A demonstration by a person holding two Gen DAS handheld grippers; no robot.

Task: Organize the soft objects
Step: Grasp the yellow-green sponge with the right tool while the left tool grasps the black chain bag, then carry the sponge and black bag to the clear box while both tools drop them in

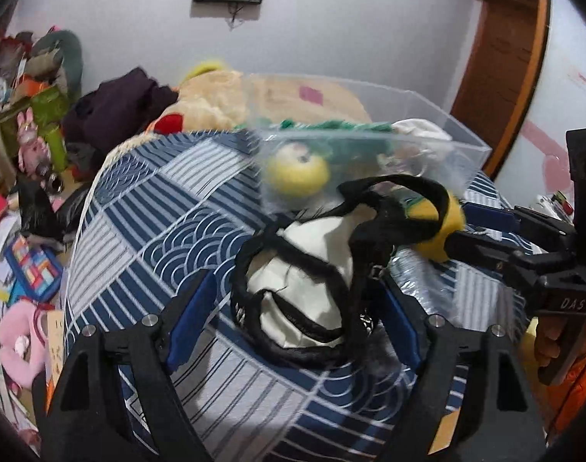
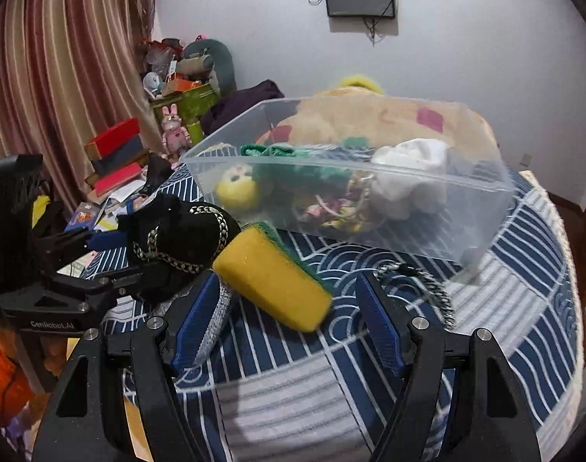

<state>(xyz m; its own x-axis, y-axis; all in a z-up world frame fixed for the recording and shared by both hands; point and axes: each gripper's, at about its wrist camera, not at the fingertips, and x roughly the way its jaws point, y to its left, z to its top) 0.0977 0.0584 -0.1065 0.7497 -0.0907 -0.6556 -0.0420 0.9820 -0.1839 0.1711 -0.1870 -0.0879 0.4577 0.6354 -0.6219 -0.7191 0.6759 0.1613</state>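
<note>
A black and white pouch (image 1: 312, 288) with a chain strap lies on the blue patterned bedspread (image 1: 146, 200), between the open fingers of my left gripper (image 1: 293, 319). In the right wrist view it shows as a black chain-trimmed pouch (image 2: 177, 235). A yellow sponge with a green back (image 2: 273, 281) lies between the open fingers of my right gripper (image 2: 289, 327); I cannot tell if the pads touch it. It also shows in the left wrist view (image 1: 443, 227). A clear plastic bin (image 2: 369, 208) behind holds a yellow plush ball (image 2: 237, 188), a green item and a white plush.
A loose metal chain (image 2: 435, 288) lies right of the sponge. A big beige plush (image 2: 389, 123) sits behind the bin. Dark clothes (image 1: 116, 107) lie at the bed's far end. Toys, books and boxes crowd the floor on the left (image 1: 19, 254). A wooden door frame (image 1: 504, 61) stands at right.
</note>
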